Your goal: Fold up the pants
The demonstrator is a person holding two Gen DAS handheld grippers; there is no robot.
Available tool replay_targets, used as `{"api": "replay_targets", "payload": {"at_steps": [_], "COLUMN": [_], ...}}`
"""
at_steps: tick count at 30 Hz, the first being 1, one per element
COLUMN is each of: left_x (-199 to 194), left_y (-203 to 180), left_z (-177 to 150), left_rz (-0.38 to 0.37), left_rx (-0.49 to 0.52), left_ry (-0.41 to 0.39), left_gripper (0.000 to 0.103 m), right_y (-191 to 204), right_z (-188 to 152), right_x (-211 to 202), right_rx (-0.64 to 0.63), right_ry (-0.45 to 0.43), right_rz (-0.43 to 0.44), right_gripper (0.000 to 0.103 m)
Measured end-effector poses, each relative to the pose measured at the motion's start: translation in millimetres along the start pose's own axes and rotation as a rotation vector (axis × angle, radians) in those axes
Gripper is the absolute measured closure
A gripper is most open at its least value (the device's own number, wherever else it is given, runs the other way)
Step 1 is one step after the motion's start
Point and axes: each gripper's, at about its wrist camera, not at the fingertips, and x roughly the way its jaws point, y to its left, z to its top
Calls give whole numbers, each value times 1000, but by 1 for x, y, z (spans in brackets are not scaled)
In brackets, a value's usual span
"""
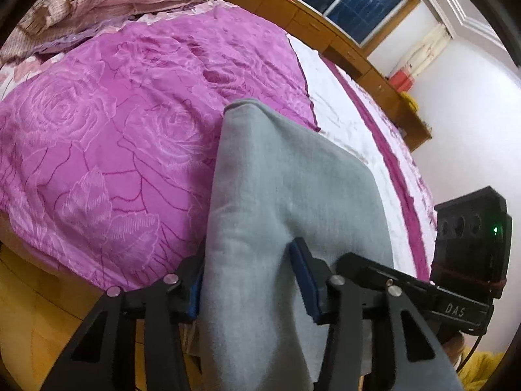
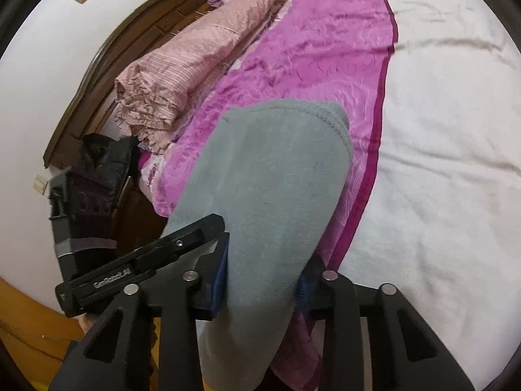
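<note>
The grey pants (image 1: 276,195) fill the middle of the left wrist view, draped forward over the pink bed. My left gripper (image 1: 247,280) is shut on the pants, with cloth bunched between its blue pads. In the right wrist view the pants (image 2: 270,179) show a stitched hem at their far end. My right gripper (image 2: 260,280) is shut on the pants too, with the cloth passing between its fingers. The other gripper's body shows at the right edge of the left wrist view (image 1: 469,247) and at the left of the right wrist view (image 2: 88,195).
A pink rose-patterned blanket (image 1: 114,137) covers the bed, with a white sheet (image 2: 439,163) beside it. A folded pink striped quilt (image 2: 182,75) lies by the wooden headboard (image 2: 97,65). A wooden cabinet (image 1: 374,75) and window (image 1: 351,0) stand beyond the bed. Wooden floor (image 1: 32,309) lies below.
</note>
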Motion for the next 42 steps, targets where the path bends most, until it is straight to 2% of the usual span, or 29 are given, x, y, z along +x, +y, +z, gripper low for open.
{"api": "replay_targets", "payload": {"at_steps": [12,22,34,42], "left_x": [-11,-9,32,82], "left_y": [-54,-116,-189,-220], "left_z": [-18,-20,-12,3], "left_rz": [-71,-98,-157,-168], "left_rx": [-14,32,114,159], "left_ry": [-30,-53,-9,34], "left_gripper": [58,58,58,58], "right_y": [4,-18,-62,-104], "right_z": [3,3,17,32], "right_x": [-66,-127,-191,-204], "right_rx": [-98,-63,-58,-36], "right_ry": [-58,-126,-174,-203], "right_rz": [-26,5,-43,-90], "right_gripper": [79,79,79,79]}}
